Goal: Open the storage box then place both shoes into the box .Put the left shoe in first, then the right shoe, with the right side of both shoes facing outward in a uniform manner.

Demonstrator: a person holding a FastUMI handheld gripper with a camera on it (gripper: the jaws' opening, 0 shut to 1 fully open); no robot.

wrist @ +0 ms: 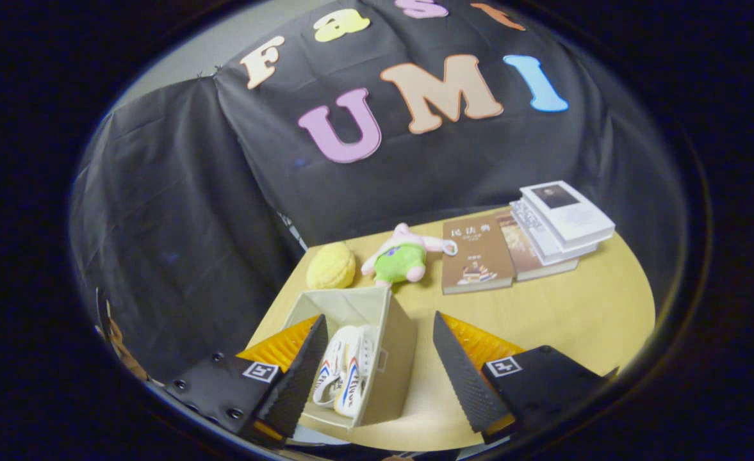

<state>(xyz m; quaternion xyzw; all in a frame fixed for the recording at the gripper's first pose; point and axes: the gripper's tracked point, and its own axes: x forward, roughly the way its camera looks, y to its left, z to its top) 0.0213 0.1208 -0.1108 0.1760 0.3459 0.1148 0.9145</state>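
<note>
Gripper view: gripper [377, 368] fingers spread wide, holding nothing, hovering above the table [581, 314]. Storage box [397, 358] sits open between them, both shoes [344, 371] inside, side by side. Risk: left finger overlaps the box's wall in this view, so any descent could clip the soft wall and tip the box or shift the shoes out of uniform facing.
</note>
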